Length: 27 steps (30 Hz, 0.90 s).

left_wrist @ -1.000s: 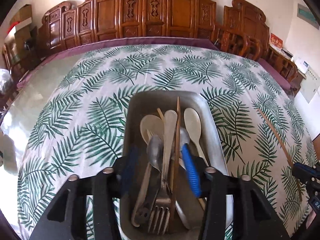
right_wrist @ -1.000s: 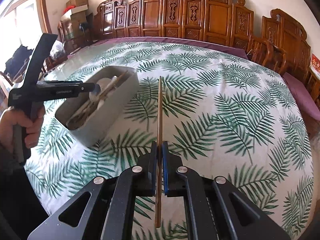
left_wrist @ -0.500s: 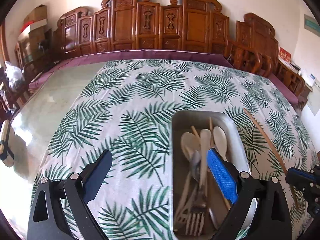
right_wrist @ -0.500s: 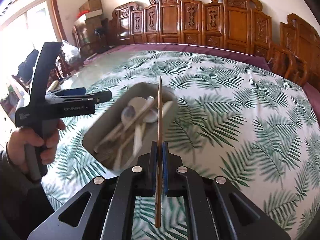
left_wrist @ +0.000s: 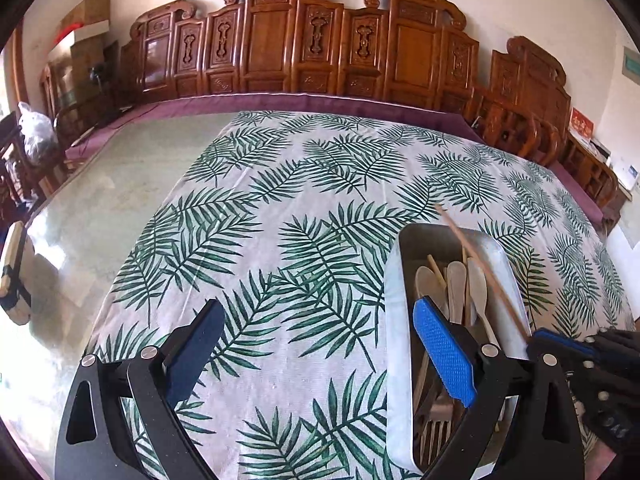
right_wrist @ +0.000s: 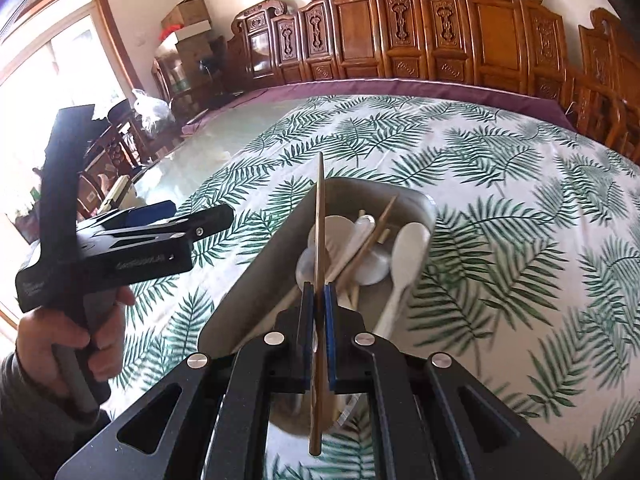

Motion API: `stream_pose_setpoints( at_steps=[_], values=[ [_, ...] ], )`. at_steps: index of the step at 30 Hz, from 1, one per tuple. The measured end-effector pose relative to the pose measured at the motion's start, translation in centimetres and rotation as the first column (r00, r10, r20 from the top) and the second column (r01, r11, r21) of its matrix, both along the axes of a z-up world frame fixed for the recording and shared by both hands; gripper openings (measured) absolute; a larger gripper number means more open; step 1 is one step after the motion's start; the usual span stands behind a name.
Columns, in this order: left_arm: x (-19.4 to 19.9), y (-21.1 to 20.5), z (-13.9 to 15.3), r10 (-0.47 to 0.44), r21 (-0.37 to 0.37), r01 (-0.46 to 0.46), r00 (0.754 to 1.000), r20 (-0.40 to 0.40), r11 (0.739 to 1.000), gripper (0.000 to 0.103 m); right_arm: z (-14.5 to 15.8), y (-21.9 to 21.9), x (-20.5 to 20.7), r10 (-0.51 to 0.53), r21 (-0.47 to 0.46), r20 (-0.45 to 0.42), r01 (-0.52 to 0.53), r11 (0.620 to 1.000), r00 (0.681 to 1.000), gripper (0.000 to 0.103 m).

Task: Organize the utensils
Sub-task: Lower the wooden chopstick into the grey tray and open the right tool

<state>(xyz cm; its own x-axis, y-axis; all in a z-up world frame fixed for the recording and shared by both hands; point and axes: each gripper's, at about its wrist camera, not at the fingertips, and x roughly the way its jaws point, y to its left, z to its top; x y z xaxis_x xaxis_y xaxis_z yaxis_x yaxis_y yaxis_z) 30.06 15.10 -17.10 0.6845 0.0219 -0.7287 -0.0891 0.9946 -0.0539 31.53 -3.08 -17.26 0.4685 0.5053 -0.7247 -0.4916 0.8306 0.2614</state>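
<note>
Right fingers (right_wrist: 331,312) pinch chopstick (right_wrist: 319,216) above tray (right_wrist: 260,272); left gripper (left_wrist: 320,356) spread wide.

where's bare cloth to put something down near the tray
Free: the leaf cloth left of the tray, between it and the bare tabletop; also beyond the tray up to the purple edge. Crowded: inside the tray, full of utensils, with the chopstick over it.

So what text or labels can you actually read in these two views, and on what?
None reads cleanly.
Left gripper: embossed brand line on its side, too blurred to quote.
Its lower corner: a small mark, unreadable.
Right gripper: pale characters low on its body, illegible.
Red card by the wall: gold characters, too small.
Green wall sign: illegible.
</note>
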Motion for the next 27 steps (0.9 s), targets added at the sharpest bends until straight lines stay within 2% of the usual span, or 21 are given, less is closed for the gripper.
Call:
stream_pose_setpoints(
  at_steps=[8, 17, 22, 27],
  values=[
    [0.0, 0.0, 0.1, -0.004, 0.008, 0.004, 1.0, 0.0, 1.0, 0.092, -2.4, 0.9, 1.8, -0.063, -0.011, -0.073, 0.062, 0.998, 0.995, 0.006],
    [0.0, 0.0, 0.1, -0.005, 0.01, 0.005, 1.0, 0.001, 1.0, 0.092, -3.4, 1.2, 1.0, -0.038, -0.021, -0.096, 0.036, 0.999, 0.995, 0.006],
    [0.0, -0.1, 0.1, -0.005, 0.009, 0.005, 1.0, 0.002, 1.0, 0.092, -3.3, 1.2, 0.5, -0.013, 0.018, -0.111, 0.015, 1.0, 0.994, 0.006],
    [-0.1, 0.0, 0.3, 0.0, 0.005, 0.0, 1.0, 0.011, 1.0, 0.092, -2.3, 1.1, 0.3, 0.018, 0.074, -0.079, -0.012, 0.997, 0.997, 0.007]
  ],
)
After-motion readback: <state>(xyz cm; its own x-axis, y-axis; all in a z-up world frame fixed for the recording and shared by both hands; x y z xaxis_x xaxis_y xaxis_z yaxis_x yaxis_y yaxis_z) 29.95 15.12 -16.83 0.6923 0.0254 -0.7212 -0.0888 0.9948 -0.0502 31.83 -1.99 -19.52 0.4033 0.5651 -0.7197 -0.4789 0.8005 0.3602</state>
